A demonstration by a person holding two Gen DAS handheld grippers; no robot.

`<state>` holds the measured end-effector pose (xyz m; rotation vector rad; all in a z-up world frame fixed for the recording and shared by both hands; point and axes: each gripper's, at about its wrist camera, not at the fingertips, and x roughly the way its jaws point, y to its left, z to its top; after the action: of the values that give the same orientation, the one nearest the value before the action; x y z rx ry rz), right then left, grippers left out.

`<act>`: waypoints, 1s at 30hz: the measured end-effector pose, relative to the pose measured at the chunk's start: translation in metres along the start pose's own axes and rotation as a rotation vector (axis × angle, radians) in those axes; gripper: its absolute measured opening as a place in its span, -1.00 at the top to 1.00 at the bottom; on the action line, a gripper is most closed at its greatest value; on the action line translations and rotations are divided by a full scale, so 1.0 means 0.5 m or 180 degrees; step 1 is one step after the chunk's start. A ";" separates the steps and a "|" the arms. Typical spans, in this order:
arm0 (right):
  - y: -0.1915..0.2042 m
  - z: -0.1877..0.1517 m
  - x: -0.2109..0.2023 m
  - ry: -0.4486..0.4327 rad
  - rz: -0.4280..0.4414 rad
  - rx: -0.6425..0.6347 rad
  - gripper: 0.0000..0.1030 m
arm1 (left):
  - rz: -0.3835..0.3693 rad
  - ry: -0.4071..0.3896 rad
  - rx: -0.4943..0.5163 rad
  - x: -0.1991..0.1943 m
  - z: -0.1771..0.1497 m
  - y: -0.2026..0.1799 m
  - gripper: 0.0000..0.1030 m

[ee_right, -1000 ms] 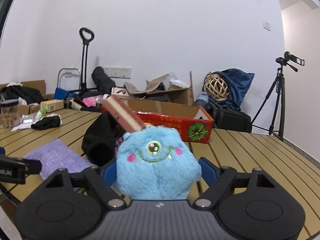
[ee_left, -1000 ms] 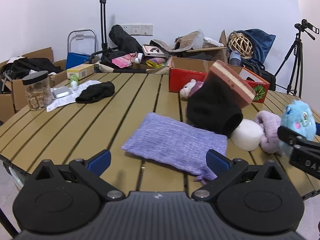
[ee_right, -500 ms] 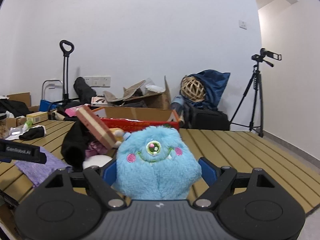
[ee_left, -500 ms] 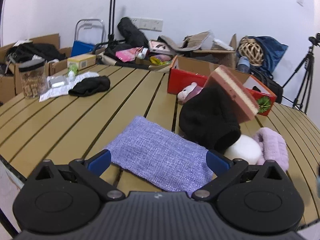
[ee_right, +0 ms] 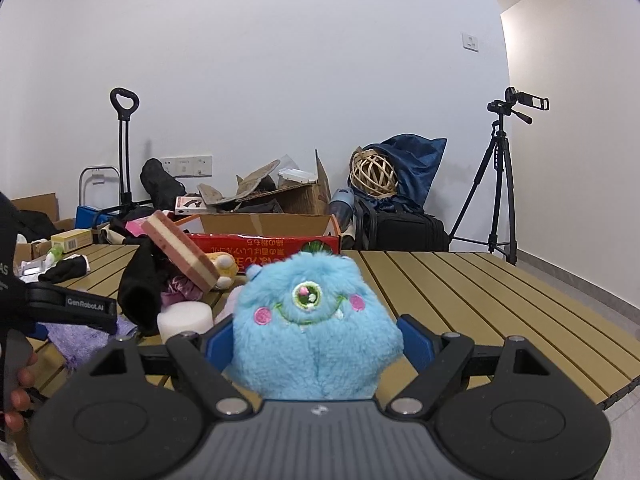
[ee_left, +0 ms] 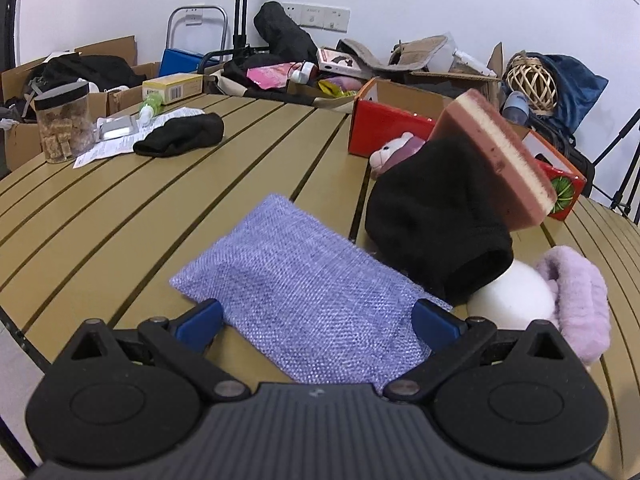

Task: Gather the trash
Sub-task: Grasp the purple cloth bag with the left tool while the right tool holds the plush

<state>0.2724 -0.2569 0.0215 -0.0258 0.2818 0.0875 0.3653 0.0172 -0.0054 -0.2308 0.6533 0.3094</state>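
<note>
My left gripper [ee_left: 318, 320] is open, its jaws straddling the near end of a flat purple woven pouch [ee_left: 304, 300] on the slatted table [ee_left: 120, 208]. Beside the pouch lie a black beanie [ee_left: 432, 220], a pink-and-cream sponge block [ee_left: 496, 156], a white foam cylinder [ee_left: 508, 300] and a lilac fuzzy cloth [ee_left: 576, 300]. My right gripper [ee_right: 316, 344] is shut on a blue one-eyed plush monster [ee_right: 312, 328], held above the table. The left gripper's body also shows in the right wrist view [ee_right: 72, 306].
A red open cardboard box [ee_left: 396, 128] stands behind the pile. At the far left are a jar [ee_left: 64, 120], papers, a small bottle and a black cloth [ee_left: 180, 136]. Boxes, bags and a trolley line the wall; a tripod [ee_right: 500, 184] stands right.
My left gripper moved forward and lower, so the pouch now lies between its jaws. My right gripper lifted and swung right with the plush, which left the left wrist view.
</note>
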 end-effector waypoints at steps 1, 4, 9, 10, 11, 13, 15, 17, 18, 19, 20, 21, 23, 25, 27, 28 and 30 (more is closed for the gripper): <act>-0.001 -0.001 0.002 0.0011 -0.0004 0.0001 -0.61 | 0.0006 0.0007 0.0012 0.002 -0.002 -0.001 -1.00; 0.001 -0.003 0.011 0.0042 -0.0015 0.0015 -0.61 | 0.0035 0.0020 0.0087 0.003 -0.006 -0.006 -1.00; 0.004 -0.001 0.026 0.0058 -0.0013 0.0041 -0.61 | 0.0067 -0.0001 0.0169 0.003 -0.012 -0.012 -1.00; 0.004 -0.001 0.028 0.0062 -0.0013 0.0045 -0.61 | 0.0076 -0.0007 0.0183 0.004 -0.013 -0.014 -1.00; 0.003 -0.001 0.031 0.0070 -0.0011 0.0051 -0.61 | 0.0080 -0.0013 0.0188 0.003 -0.014 -0.015 -1.00; 0.003 -0.002 0.034 0.0082 -0.0006 0.0064 -0.61 | 0.0090 -0.0032 0.0200 0.004 -0.017 -0.016 -1.00; 0.002 -0.004 0.035 0.0084 -0.0005 0.0066 -0.61 | 0.0093 -0.0047 0.0201 0.002 -0.019 -0.016 -0.99; 0.003 -0.005 0.036 0.0090 0.0001 0.0061 -0.61 | 0.0102 -0.0057 0.0199 0.001 -0.020 -0.017 -0.99; 0.002 -0.005 0.036 0.0092 0.0002 0.0059 -0.61 | 0.0110 -0.0065 0.0204 -0.001 -0.021 -0.018 -0.98; 0.002 -0.006 0.037 0.0094 0.0003 0.0056 -0.61 | 0.0120 -0.0076 0.0213 -0.002 -0.023 -0.020 -0.97; 0.002 -0.007 0.037 0.0094 0.0003 0.0056 -0.61 | 0.0132 -0.0086 0.0219 -0.003 -0.024 -0.022 -0.95; 0.002 -0.007 0.037 0.0092 0.0003 0.0058 -0.61 | 0.0137 -0.0095 0.0225 -0.005 -0.026 -0.024 -0.90; 0.002 -0.007 0.038 0.0093 0.0007 0.0060 -0.62 | 0.0117 -0.0120 0.0246 -0.012 -0.031 -0.028 -0.77; 0.002 -0.007 0.040 0.0105 0.0018 0.0066 -0.62 | 0.0100 -0.0142 0.0280 -0.018 -0.035 -0.034 -0.64; 0.002 -0.008 0.039 0.0108 0.0024 0.0069 -0.62 | 0.0091 -0.0161 0.0286 -0.021 -0.038 -0.036 -0.57; 0.003 -0.008 0.039 0.0106 0.0025 0.0067 -0.62 | 0.0090 -0.0168 0.0282 -0.022 -0.039 -0.036 -0.51; 0.003 -0.008 0.037 0.0099 0.0030 0.0066 -0.62 | 0.0090 -0.0183 0.0273 -0.025 -0.039 -0.035 -0.40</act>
<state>0.2890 -0.2538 0.0124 -0.0053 0.3138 0.0937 0.3510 -0.0080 -0.0106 -0.1304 0.6119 0.3134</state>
